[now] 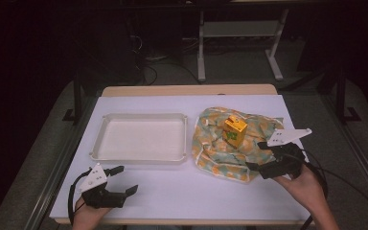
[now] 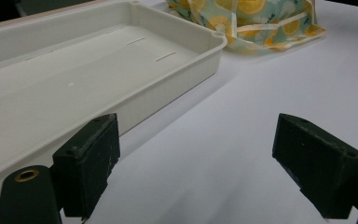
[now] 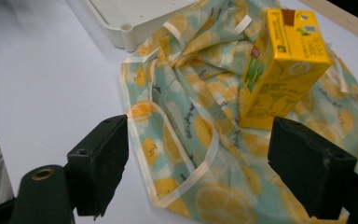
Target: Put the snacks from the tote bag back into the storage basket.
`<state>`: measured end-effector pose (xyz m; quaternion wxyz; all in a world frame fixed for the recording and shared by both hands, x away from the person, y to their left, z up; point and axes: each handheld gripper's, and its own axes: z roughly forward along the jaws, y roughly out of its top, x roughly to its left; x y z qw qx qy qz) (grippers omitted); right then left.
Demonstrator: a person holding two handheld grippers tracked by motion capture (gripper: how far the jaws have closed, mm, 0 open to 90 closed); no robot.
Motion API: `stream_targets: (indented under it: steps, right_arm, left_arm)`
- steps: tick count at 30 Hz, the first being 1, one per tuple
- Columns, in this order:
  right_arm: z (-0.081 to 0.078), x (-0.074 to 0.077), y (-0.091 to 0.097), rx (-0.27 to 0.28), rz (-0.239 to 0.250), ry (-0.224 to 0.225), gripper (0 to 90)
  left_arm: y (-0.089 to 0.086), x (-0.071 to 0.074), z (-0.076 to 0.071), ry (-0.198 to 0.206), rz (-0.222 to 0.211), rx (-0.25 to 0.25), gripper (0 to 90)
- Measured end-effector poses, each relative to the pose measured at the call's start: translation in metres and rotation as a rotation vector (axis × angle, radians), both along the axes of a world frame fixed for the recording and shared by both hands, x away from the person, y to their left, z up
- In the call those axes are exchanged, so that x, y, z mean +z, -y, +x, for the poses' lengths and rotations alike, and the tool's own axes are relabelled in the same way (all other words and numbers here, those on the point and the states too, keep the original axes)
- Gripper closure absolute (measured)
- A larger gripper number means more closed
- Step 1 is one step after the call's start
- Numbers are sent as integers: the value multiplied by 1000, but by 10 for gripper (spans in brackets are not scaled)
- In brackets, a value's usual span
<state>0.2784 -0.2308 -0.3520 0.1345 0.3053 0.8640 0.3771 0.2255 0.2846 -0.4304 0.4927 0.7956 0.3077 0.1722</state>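
Right now my right gripper (image 1: 258,155) hangs at the near right edge of the lemon-print cloth (image 1: 211,143), its jaws spread as wide as they go and holding nothing; in the right gripper view the cloth's folded hem lies between them. Standing upright on that crumpled cloth is the yellow juice carton (image 1: 234,131), just beyond my right jaws and untouched. My left gripper (image 1: 124,179) hovers over the bare white table (image 1: 172,191) near its front left corner, jaws also wide apart and empty. Just ahead of it sits the white tray (image 1: 99,143), with the cloth touching or nearly touching its right rim.
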Motion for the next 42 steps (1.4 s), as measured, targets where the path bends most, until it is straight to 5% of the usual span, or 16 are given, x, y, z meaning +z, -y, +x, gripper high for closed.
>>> stream_targets:
  steps: [8, 11, 24, 29, 42]
  right_arm:
    - [18, 14, -6, 17, 7, 5, 194]
    - [28, 19, -14, 12, -37, -5, 214]
    - [68, 29, -25, 13, -84, -79, 208]
    - [81, 30, -27, 4, -106, -73, 220]
    - [116, 39, -24, -21, -76, -148, 206]
  left_arm:
    - [-3, 1, 1, 9, -2, 8, 146]
    - [-3, 1, 1, 7, -11, 7, 145]
    - [-6, 1, 2, 9, -13, 17, 145]
    - [-4, 1, 2, 4, -14, 9, 146]
    - [-4, 0, 3, 1, -10, 2, 146]
